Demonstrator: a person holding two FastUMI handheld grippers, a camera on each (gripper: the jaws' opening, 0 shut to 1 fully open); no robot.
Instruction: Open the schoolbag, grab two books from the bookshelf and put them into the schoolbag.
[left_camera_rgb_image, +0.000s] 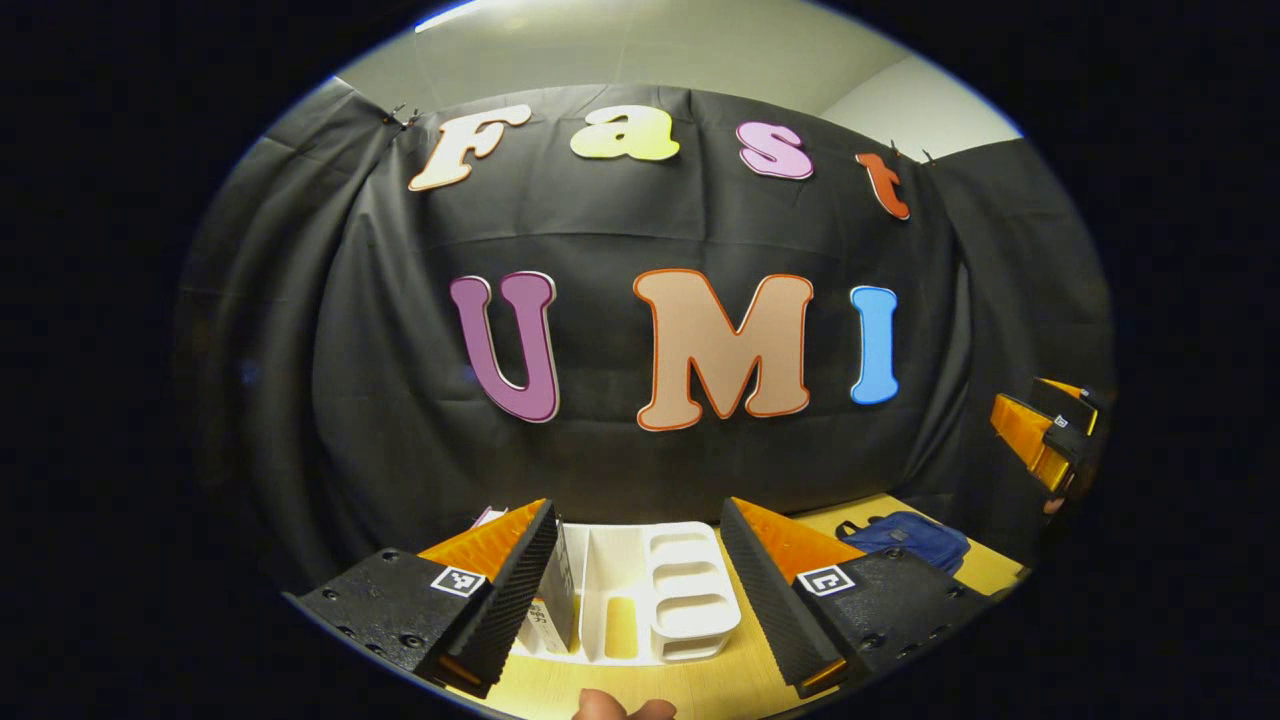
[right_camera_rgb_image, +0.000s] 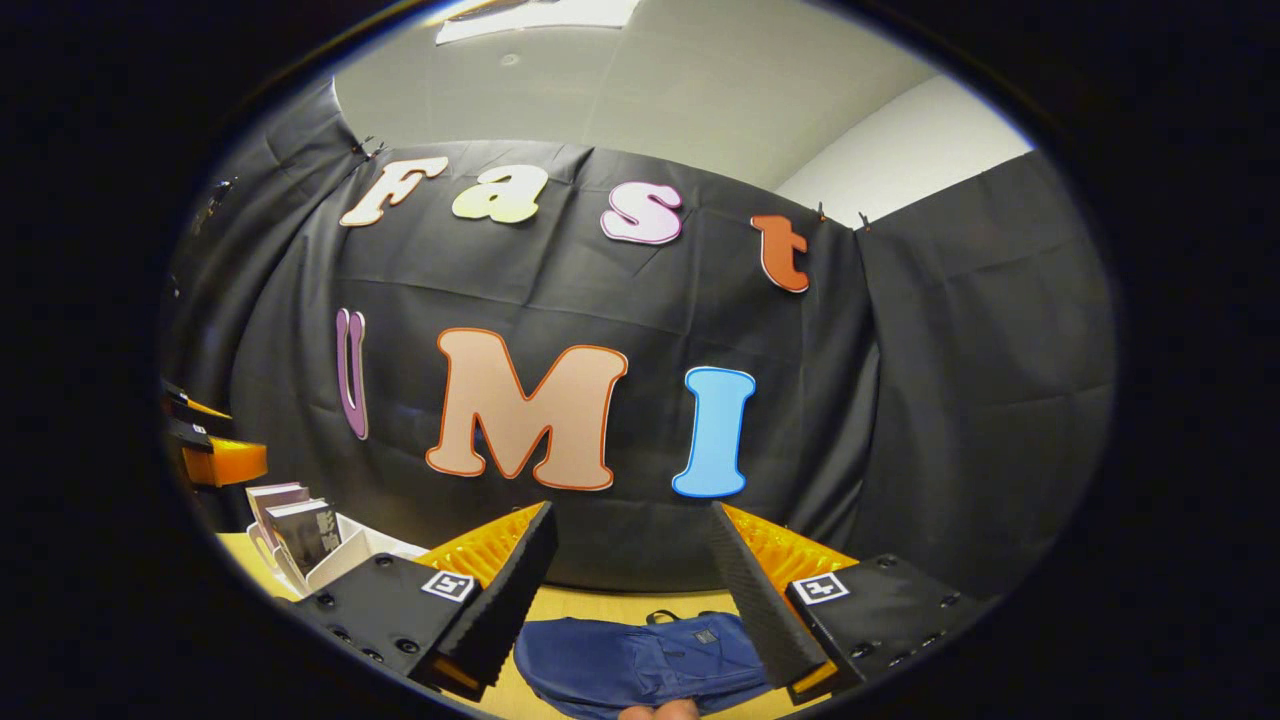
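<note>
In the left gripper view, my left gripper (left_camera_rgb_image: 638, 505) is open above the table, with the white bookshelf rack (left_camera_rgb_image: 680, 590) lying between and beyond its fingers. A book (left_camera_rgb_image: 556, 590) stands in the rack's left slot. The blue schoolbag (left_camera_rgb_image: 912, 540) lies flat on the table to the right, and my right gripper (left_camera_rgb_image: 1045, 430) hovers beyond it. In the right gripper view, that gripper (right_camera_rgb_image: 633, 510) is open over the closed schoolbag (right_camera_rgb_image: 640, 660). Books (right_camera_rgb_image: 300, 530) stand in the rack (right_camera_rgb_image: 345, 560) at the left, with the left gripper (right_camera_rgb_image: 210, 455) above them.
A light wooden table (left_camera_rgb_image: 700, 690) carries both rack and bag and reaches back to the black cloth wall (left_camera_rgb_image: 620, 470). A fingertip (left_camera_rgb_image: 620, 708) of the holding hand shows at the bottom edge of each view.
</note>
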